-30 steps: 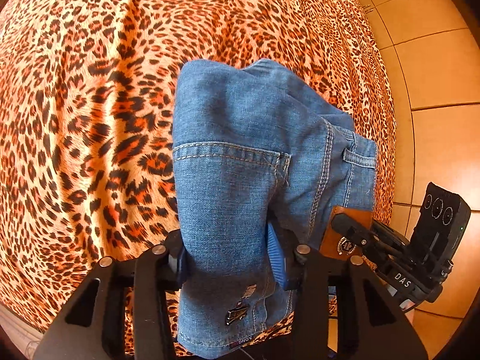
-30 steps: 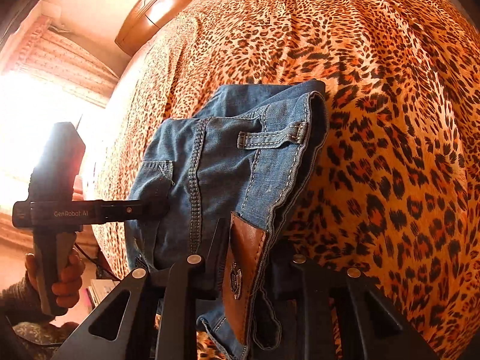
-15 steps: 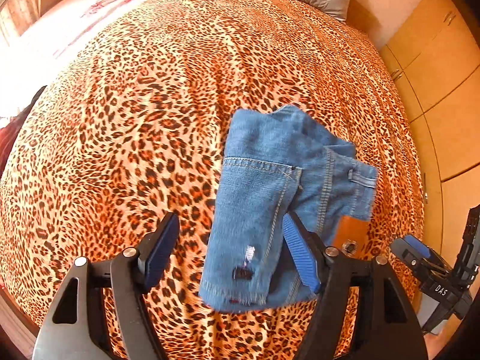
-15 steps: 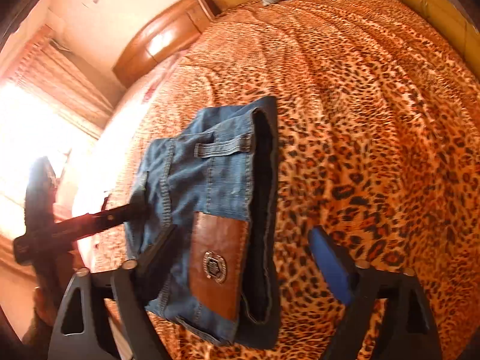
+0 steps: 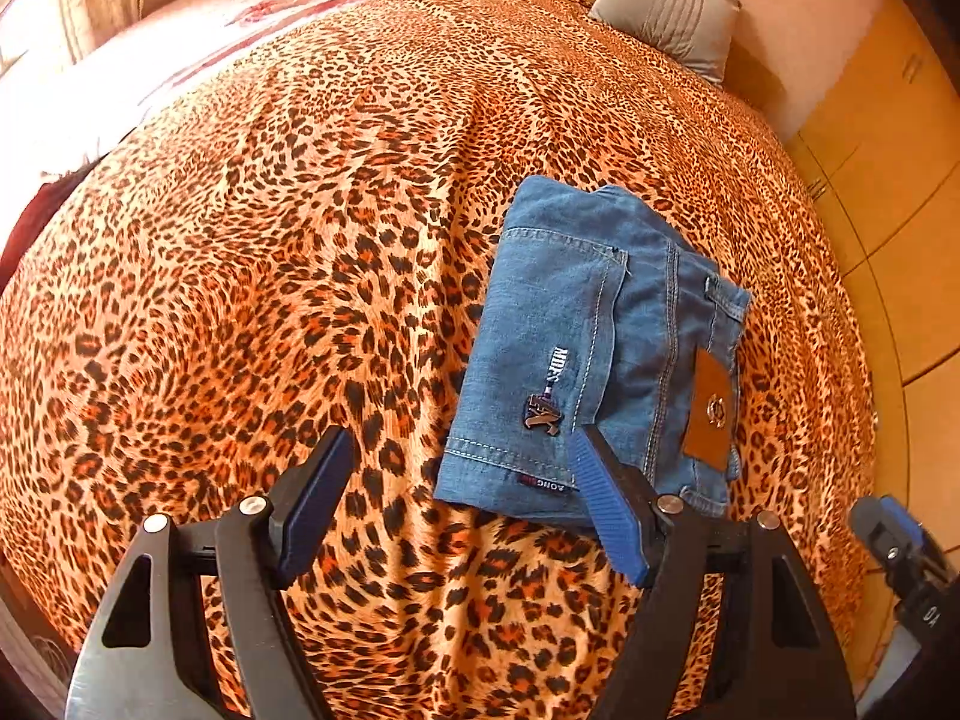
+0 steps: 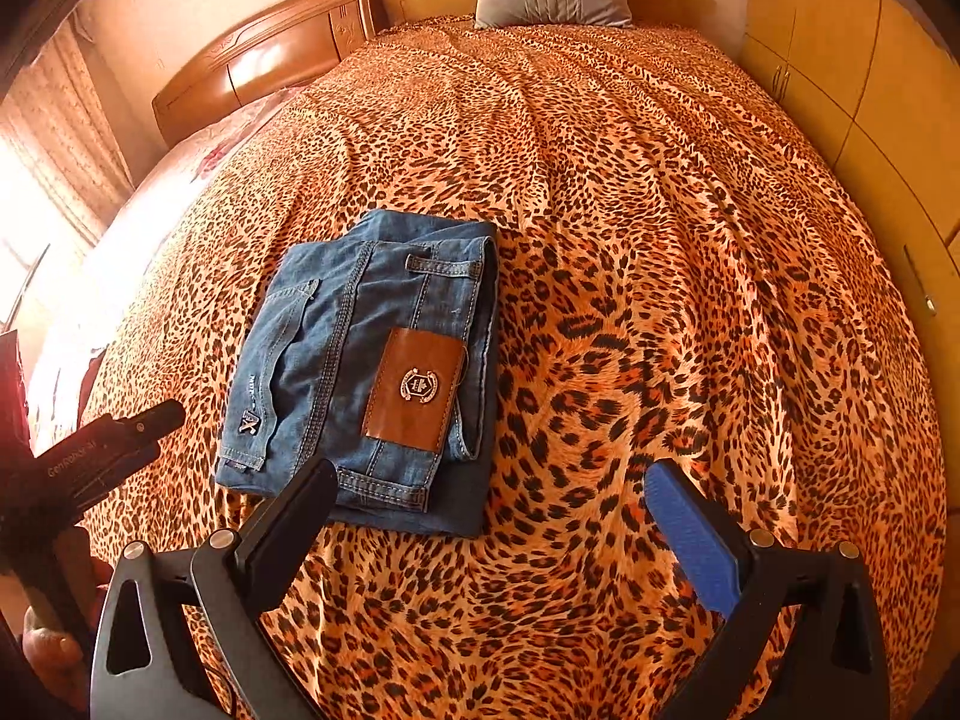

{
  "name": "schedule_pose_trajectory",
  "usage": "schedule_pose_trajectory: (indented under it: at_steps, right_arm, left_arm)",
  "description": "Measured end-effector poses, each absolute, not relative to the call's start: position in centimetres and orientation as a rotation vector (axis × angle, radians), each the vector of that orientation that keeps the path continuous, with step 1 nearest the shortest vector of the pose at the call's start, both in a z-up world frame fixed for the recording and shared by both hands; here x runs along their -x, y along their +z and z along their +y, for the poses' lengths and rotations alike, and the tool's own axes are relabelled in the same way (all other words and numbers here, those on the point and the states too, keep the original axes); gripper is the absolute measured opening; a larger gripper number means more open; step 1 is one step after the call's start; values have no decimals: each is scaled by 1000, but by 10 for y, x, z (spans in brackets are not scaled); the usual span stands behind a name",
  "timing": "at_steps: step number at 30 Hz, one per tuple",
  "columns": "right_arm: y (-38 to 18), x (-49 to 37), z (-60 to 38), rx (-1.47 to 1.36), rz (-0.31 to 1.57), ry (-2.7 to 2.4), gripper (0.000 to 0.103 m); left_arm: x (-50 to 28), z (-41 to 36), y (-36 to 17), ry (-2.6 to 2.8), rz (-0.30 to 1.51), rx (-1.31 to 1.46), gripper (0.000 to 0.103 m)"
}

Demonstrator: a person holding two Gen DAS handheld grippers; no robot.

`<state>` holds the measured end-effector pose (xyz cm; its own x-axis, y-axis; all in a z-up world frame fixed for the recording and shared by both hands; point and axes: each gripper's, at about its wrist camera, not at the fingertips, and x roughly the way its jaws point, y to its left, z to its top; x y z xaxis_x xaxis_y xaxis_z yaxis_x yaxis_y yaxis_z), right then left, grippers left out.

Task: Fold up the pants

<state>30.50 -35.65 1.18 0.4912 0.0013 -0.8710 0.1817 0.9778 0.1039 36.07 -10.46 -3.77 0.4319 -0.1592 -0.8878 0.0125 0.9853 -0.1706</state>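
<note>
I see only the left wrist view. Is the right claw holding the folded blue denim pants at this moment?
Observer: No. The right claw is open and empty; the folded blue denim pants lie flat on the leopard-print bedspread.
Operator: Is the right edge of the fold tidy?
Observer: Mostly; layers stack evenly, but a darker layer sticks out at the near edge.
Operator: Does my left claw touch the cloth?
Observer: No; the right wrist view shows bedspread between its tip and the pants.

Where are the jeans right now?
The folded jeans lie on the leopard bedspread, ahead-left in the right wrist view, just beyond the open right gripper.
</note>
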Motion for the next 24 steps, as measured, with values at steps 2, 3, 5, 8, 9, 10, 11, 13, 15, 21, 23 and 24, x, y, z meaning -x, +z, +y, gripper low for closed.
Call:
schedule_pose_trajectory:
  at_steps: [2,3,5,8,9,10,11,13,15,21,23,24]
  right_arm:
    - [17,-298,-354,-170,1038,-123,103]
    - [20,-294,-353,-160,1034,-131,103]
    - [25,-285,-352,-161,1027,-145,103]
    - [33,-268,-350,-156,1011,-180,103]
    - [35,-262,-348,-147,1002,-193,103]
    - [37,-257,-347,-146,994,-196,103]
    - [40,-251,-347,-149,989,-198,103]
    - [44,-239,-347,-165,977,-202,103]
    - [47,-227,-348,-171,959,-211,103]
    - [54,-193,-348,-153,902,-238,103]
    - [53,-184,-348,-151,895,-249,103]
    - [52,-180,-349,-152,894,-255,103]
  left_arm:
    - [-349,-109,-26,-76,1053,72,75]
    - [-343,-113,-19,-53,1018,34,75]
    - [-332,-118,-3,11,962,-57,76]
    - [-316,-121,15,88,924,-159,87]
    - [-311,-123,19,95,909,-173,87]
    - [-308,-124,21,76,908,-166,87]
    - [-304,-123,23,37,919,-142,87]
    - [-301,-124,25,-43,953,-93,87]
    - [-295,-128,27,-71,976,-79,87]
    - [-269,-150,36,-97,935,-152,87]
    - [-262,-154,39,-106,922,-155,87]
    - [-259,-156,41,-104,914,-159,87]
